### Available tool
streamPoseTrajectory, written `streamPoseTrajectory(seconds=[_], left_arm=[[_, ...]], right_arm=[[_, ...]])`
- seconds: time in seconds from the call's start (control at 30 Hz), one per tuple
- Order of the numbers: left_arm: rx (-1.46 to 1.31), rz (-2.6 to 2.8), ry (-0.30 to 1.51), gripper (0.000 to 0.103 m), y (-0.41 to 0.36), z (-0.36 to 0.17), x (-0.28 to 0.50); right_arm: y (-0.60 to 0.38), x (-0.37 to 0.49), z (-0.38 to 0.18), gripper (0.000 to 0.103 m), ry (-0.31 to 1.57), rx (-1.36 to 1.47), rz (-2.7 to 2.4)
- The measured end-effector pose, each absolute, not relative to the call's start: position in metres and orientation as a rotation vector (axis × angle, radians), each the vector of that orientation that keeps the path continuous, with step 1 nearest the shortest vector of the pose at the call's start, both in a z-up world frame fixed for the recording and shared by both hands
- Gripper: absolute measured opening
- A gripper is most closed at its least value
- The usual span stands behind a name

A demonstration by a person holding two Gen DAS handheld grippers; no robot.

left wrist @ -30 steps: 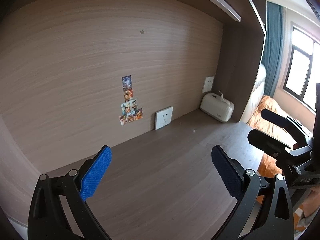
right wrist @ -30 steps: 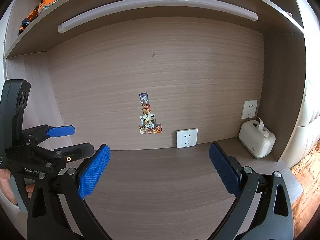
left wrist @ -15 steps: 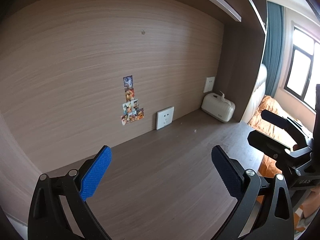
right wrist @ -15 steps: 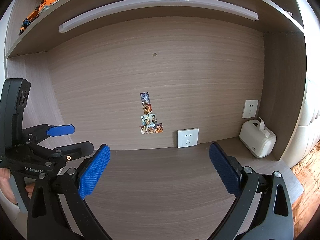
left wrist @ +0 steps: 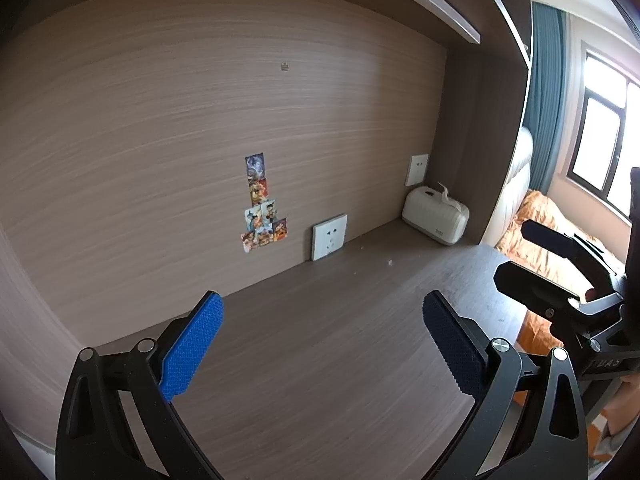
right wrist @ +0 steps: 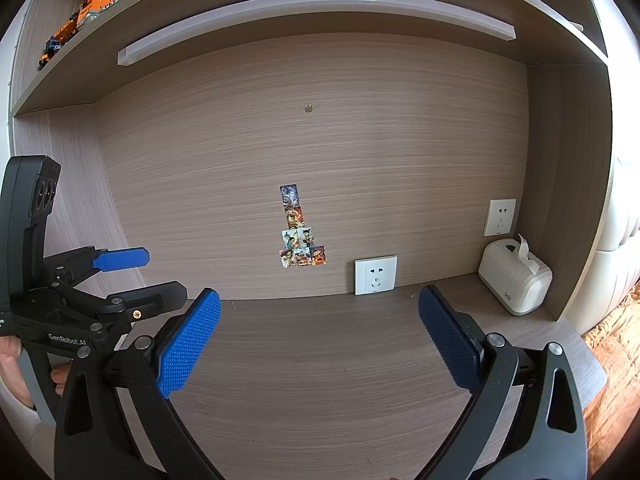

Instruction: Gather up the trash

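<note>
Scanning the worktop point(left wrist: 320, 360) ahead of my left hand-held gripper point(left wrist: 320, 344), I find only one candidate for trash: a tiny white scrap point(left wrist: 390, 263) lying well ahead and to the right of its fingers, near the wall socket point(left wrist: 329, 237). I judge it to be very light and soft, likely a paper or tissue crumb; it should be pinched at its centre with the pad tips pressed flat to the surface, as it may slip or blow away. Both jaws stand spread wide and hold nothing; my right hand-held gripper point(right wrist: 320, 340) is likewise spread and empty. The scrap is too small to identify, and I cannot locate it in the right wrist view. No bin is in view, and the near worktop edge is cut off below the fingers.
</note>
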State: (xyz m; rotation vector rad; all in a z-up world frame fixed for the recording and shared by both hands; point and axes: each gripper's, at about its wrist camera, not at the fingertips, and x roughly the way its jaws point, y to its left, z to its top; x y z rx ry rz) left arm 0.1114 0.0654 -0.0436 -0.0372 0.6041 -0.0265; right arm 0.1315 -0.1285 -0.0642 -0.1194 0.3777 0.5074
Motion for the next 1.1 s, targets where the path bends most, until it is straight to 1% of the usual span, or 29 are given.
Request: streamPoseTrajectory(seconds=[1.1], left_arm=[[-0.015, -0.039, 0.585, 0.098, 0.0616, -0.0401, 0.1126]], right_arm=[[-0.1305, 0.1284, -0.0666, 0.098, 0.38, -0.119, 0.504]])
